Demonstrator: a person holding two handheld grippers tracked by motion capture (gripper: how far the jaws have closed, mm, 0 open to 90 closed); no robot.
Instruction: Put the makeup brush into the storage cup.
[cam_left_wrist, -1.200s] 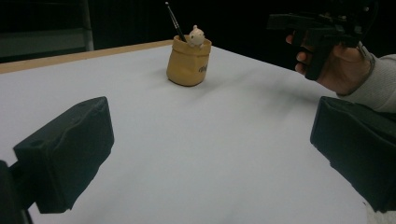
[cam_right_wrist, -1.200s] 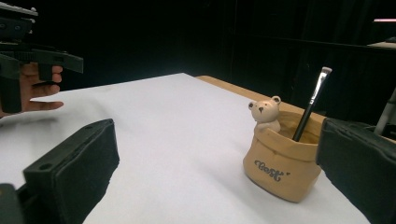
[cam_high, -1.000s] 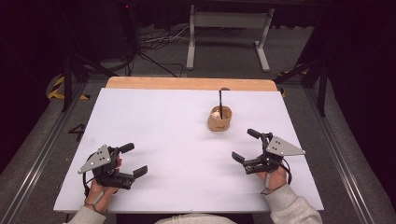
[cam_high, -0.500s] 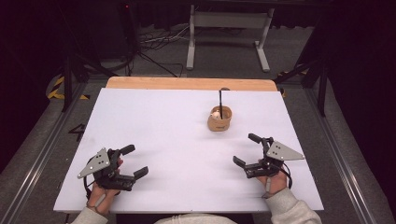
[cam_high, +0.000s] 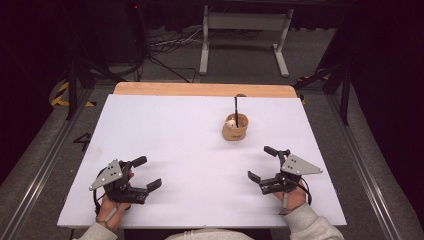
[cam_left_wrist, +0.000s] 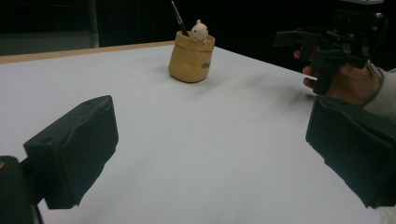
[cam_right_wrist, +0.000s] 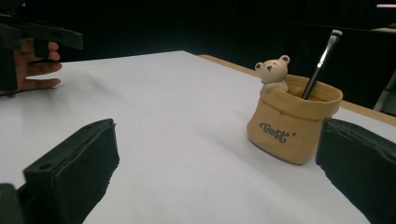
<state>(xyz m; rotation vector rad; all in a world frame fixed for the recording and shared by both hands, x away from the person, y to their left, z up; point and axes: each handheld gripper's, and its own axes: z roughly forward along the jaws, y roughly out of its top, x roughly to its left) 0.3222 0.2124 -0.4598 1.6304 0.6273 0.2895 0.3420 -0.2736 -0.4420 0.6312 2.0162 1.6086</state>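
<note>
Jaws of both grippers stand wide, holding nothing. Left gripper (cam_high: 142, 180) and right gripper (cam_high: 262, 165) have drawn slightly nearer the person. Brush (cam_right_wrist: 320, 63) stands in the bear pot (cam_high: 235, 127), well apart: reach not begun.

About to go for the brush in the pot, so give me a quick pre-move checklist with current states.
1. Right gripper open: ok, jaws wide apart.
2. Left gripper open and empty: ok.
3. Pot upright: ok.
4. Brush reachable: ok, handle stands above the rim, leaning.
5. Path to the pot clear: ok, bare table between.
6. Bear figure out of the way: cannot tell, it sits at the rim near the brush.
</note>
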